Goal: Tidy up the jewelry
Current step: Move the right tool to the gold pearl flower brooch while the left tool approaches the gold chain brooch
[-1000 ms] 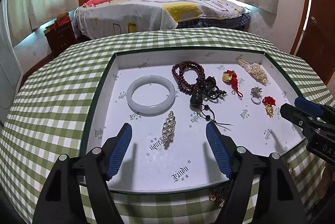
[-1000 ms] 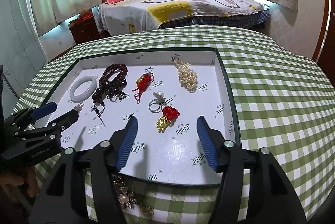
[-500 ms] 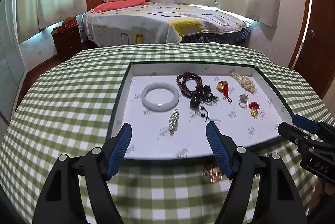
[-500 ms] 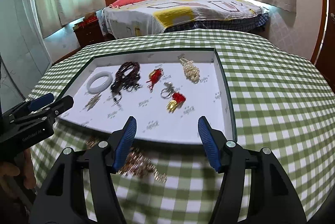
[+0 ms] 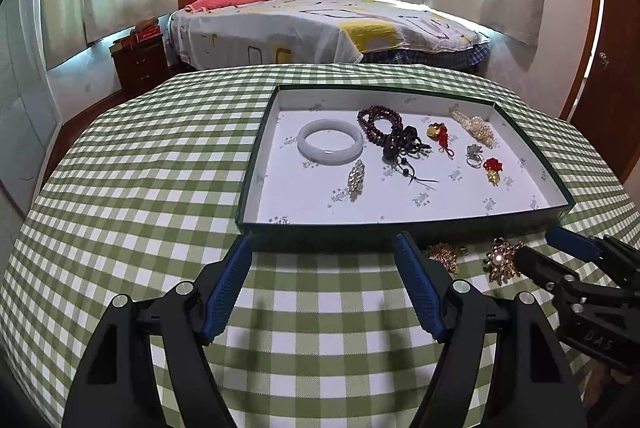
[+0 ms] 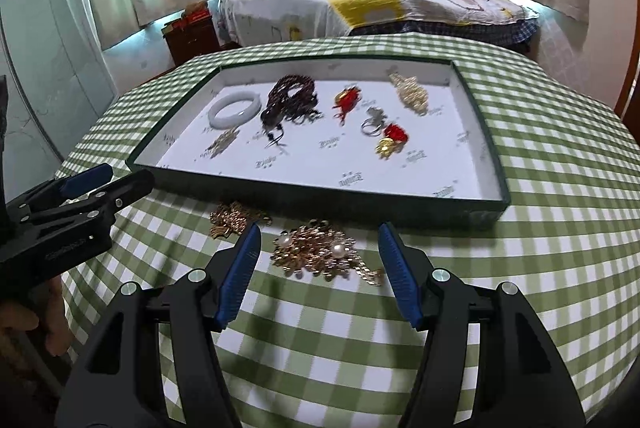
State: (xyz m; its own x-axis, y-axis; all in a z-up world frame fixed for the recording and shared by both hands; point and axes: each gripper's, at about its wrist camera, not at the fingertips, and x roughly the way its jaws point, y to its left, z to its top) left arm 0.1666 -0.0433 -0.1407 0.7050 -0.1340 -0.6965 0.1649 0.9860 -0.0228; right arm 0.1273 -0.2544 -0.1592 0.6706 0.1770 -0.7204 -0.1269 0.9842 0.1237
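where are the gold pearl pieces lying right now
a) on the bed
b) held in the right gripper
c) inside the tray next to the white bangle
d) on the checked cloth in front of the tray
d: the gold pearl pieces lie on the checked cloth just outside the near wall of the tray, ahead of the open right gripper, which holds nothing.

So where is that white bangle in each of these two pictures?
Left wrist view: the white bangle lies in the left part of the tray, right of picture centre, above the middle.
Right wrist view: the white bangle lies near the tray's far left corner, left of picture centre.
Shared landmark: the dark bead strand just right of it in both.
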